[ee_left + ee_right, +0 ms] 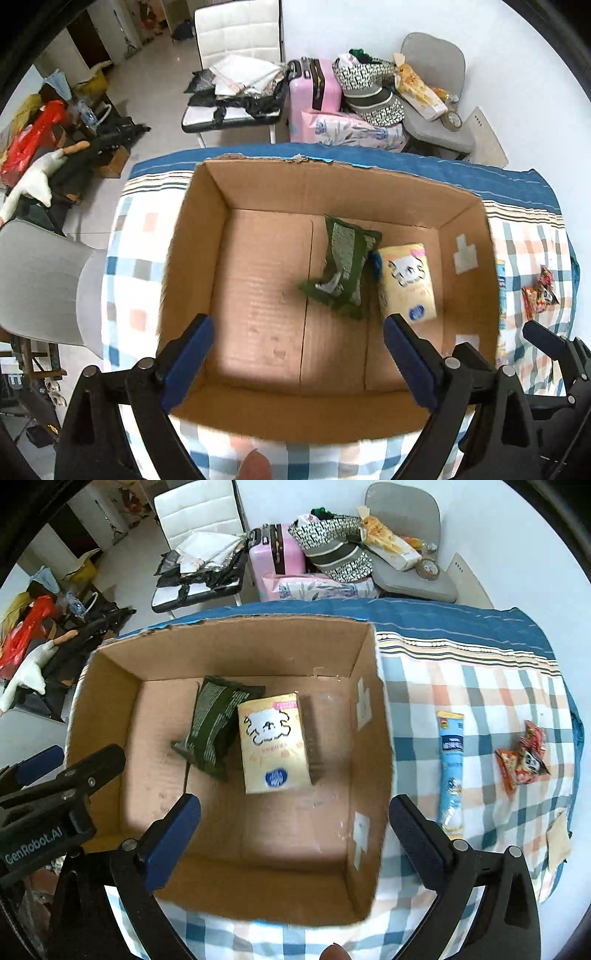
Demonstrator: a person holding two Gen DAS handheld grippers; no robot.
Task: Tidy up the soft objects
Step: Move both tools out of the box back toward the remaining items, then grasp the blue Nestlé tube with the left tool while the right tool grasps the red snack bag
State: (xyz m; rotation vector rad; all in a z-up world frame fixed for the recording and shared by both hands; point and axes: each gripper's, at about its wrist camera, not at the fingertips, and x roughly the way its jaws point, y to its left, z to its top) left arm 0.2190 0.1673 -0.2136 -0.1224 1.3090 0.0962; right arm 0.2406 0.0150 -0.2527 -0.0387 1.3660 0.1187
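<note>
Cardboard forms the open box (236,901) that sits on the checked cloth (480,686) of the counter, its top flaps gone so that things can be lowered straight in. Two soft packs already lie on its floor, toward the far right: a dark green pouch (214,727) and, just beside it on the right and apparently touching it, a pale yellow tissue pack (275,744). They sit close together, which in all likelihood leaves the near and left floor free for later items. The green pouch lies askew, partly propped; the yellow pack lies flat, label up.

Outside the box, on the cloth to its right, remain a long blue sachet (451,771), near the box wall, and a crumpled red snack packet (522,760) farther right, well apart from the sachet. These appear to be the items still to be gathered.

The left claw (299,354) hangs over the near edge of the box with its jaws spread wide and nothing between them. The right claw (295,834) hangs over the near right part of the box, likewise spread wide and empty. Both are placed as if just free of a load; the right one is nearer the sachet and so is the likelier one to fetch it.
</note>
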